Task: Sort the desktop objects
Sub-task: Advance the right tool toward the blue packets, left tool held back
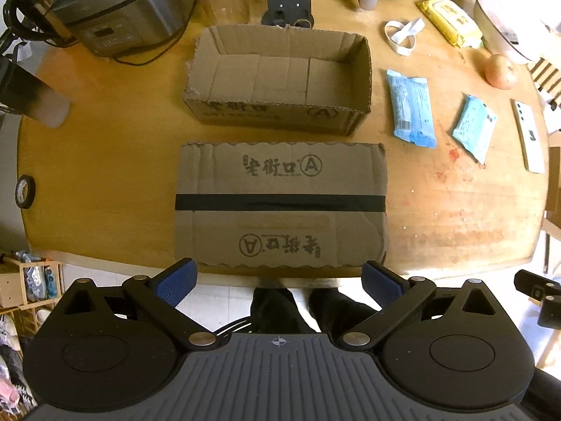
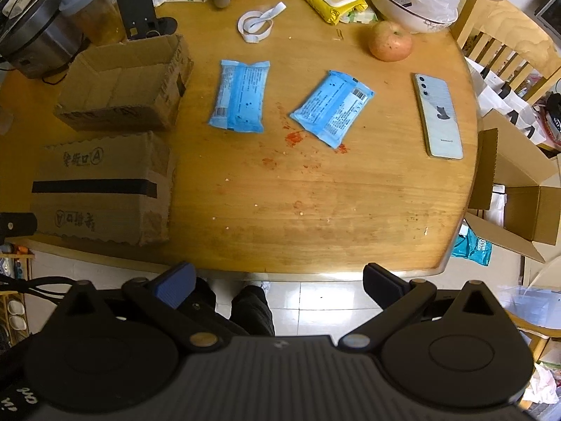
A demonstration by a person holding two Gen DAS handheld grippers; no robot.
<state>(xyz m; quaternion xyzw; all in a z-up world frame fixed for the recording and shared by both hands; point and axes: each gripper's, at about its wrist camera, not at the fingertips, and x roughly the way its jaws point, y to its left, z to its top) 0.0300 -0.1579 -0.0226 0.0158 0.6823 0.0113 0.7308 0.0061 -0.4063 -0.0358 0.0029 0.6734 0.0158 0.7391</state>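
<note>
Both grippers wide, packets lying loose

Left gripper [image 1: 278, 279] and right gripper [image 2: 278, 280] hang spread and empty off the counter's [image 2: 315, 210] near edge. Two blue packets [image 2: 240, 100] [image 2: 331, 107] lie mid-counter beside the open box [image 1: 280, 77], its hollow bare, handy for filling

The closed carton [image 1: 280, 207] carries the black stamp 老街口 with a circled A, printed 2 times, the near one upside down. The open carton [image 1: 280, 114] shows a circled A on its front wall, beside characters that are probably the same stamp. Print on the blue packets [image 2: 240, 96] is too small to read.
</note>
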